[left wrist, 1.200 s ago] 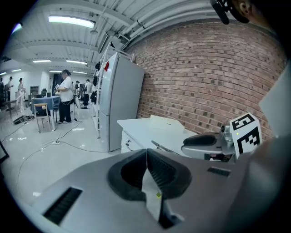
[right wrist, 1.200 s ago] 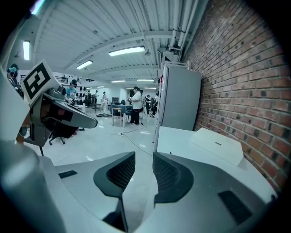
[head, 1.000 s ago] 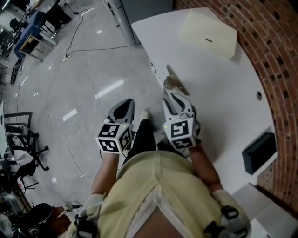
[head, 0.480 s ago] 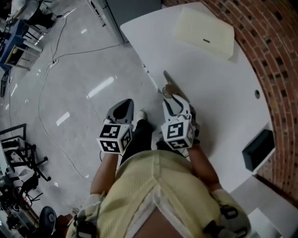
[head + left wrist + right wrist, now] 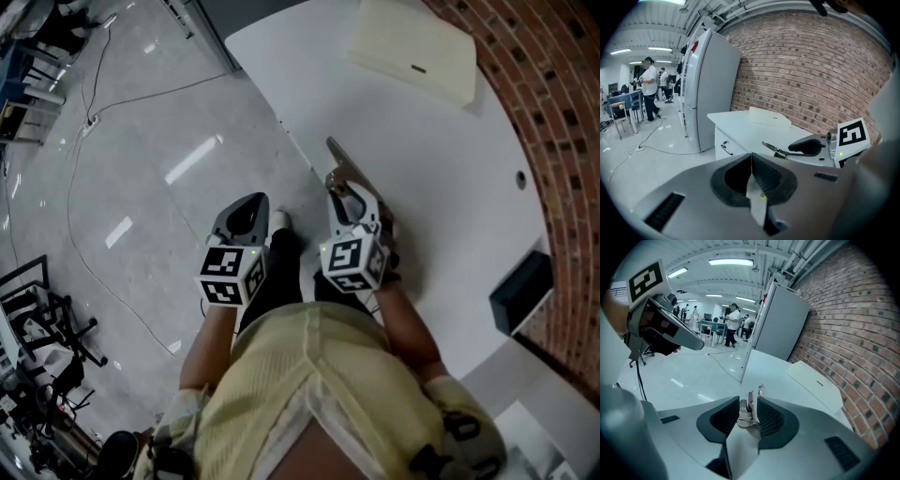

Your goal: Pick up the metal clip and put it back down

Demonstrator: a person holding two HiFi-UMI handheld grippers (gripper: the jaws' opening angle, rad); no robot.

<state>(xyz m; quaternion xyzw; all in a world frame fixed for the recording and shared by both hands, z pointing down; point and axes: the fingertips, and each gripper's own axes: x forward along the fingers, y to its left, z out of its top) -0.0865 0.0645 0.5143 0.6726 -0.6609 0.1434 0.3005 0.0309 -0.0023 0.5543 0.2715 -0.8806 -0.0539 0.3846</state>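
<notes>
The metal clip (image 5: 339,161) is a slim silver lever clip at the white table's (image 5: 450,187) near-left edge. My right gripper (image 5: 345,195) is shut on its rear end, and the long handle pokes out ahead of the fingertips. In the right gripper view the clip (image 5: 749,409) stands on edge between the two dark pads of that gripper (image 5: 749,416). The left gripper view shows the clip (image 5: 774,148) sticking out of the right gripper's black jaw. My left gripper (image 5: 247,214) is shut and empty, held off the table over the floor (image 5: 141,141).
A flat cream box (image 5: 412,47) lies at the table's far end. A black box (image 5: 520,291) sits by the brick wall (image 5: 562,112) on the right. A tall grey cabinet (image 5: 710,93) stands beyond the table. Cables run across the floor; people stand far off.
My right gripper has moved forward along the table edge onto the clip, whose rear now sits between the fingertips. The left gripper stays beside it.
</notes>
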